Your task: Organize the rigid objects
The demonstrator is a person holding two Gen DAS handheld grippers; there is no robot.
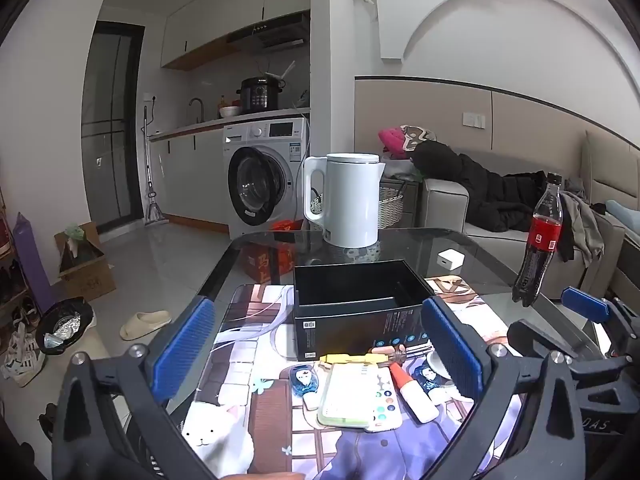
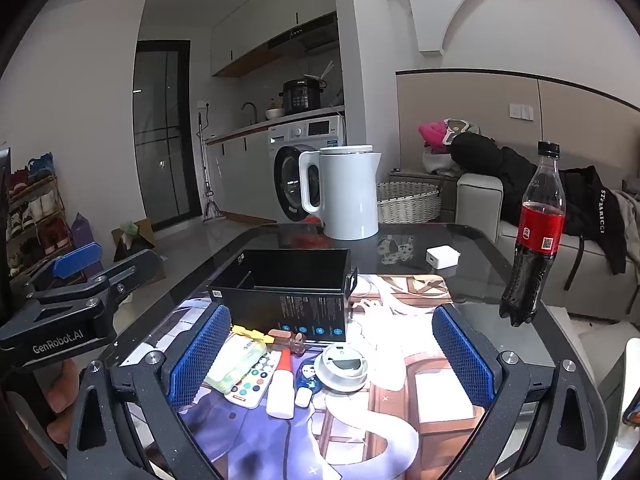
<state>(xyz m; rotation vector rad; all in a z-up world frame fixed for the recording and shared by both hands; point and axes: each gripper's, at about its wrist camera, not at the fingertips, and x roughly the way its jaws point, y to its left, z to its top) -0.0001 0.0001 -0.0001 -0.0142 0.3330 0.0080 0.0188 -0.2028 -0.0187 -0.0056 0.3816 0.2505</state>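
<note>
Glass surface point(image 1: 472, 256): small items piled just in front of black box point(image 1: 352, 300), between left gripper point(image 1: 320, 360) fingers, spread wide. Right gripper point(image 2: 332, 364) also wide, empty; white glue bottle point(image 2: 282, 388) lies lengthwise toward it, prob nearer.

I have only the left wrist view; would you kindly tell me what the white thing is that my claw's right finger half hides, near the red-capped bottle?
Observer: The right wrist view shows it whole. It is a round white device lying on the mat, to the right of the white bottle.
Operator: Thank you. Is the right claw holding anything?
Observer: No. The right claw is open and empty, with its fingers spread wide above the mat.
</note>
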